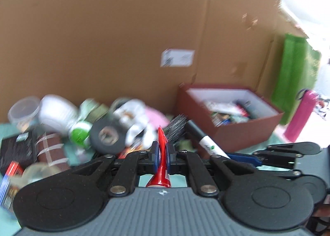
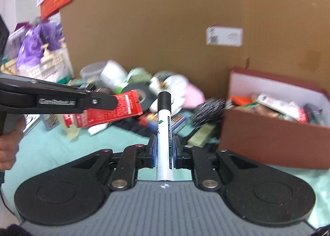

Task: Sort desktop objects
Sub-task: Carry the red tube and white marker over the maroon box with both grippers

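Holding one item apiece, the person is keeping both grippers up over the cluttered table (image 2: 51, 149), which is covered in a pale green cloth. The left gripper (image 1: 162, 153) is clamping its jaws on a red tube (image 1: 163, 159), flat crimped end pointing forward and the round cap end back toward the handle. The right gripper (image 2: 164, 152) is squeezing a whiteboard marker (image 2: 164, 133) around the middle of its white barrel, black cap pointing away.

Judging by its look, the tube is light and soft; the flattened part is giving the pads broad faces to bite on, though a hard squeeze could push its contents toward the cap. The marker is stiff, light and smooth, so it may be inclined to pivot or slide lengthwise; a mid-barrel hold like this one seems the safest place.

Ahead and to the right, the brown open box (image 2: 268, 139) with a white lining is already holding a jumble of small things, and it looks like the likely destination. The unsorted pile is sitting against the cardboard wall (image 2: 154, 19): a roll of black tape (image 1: 107, 135), a bristly hairbrush (image 2: 208, 110), a white bottle (image 1: 56, 112) and a clear plastic jar (image 1: 23, 110) among it. Motion blur is smearing much of the rest beyond naming.
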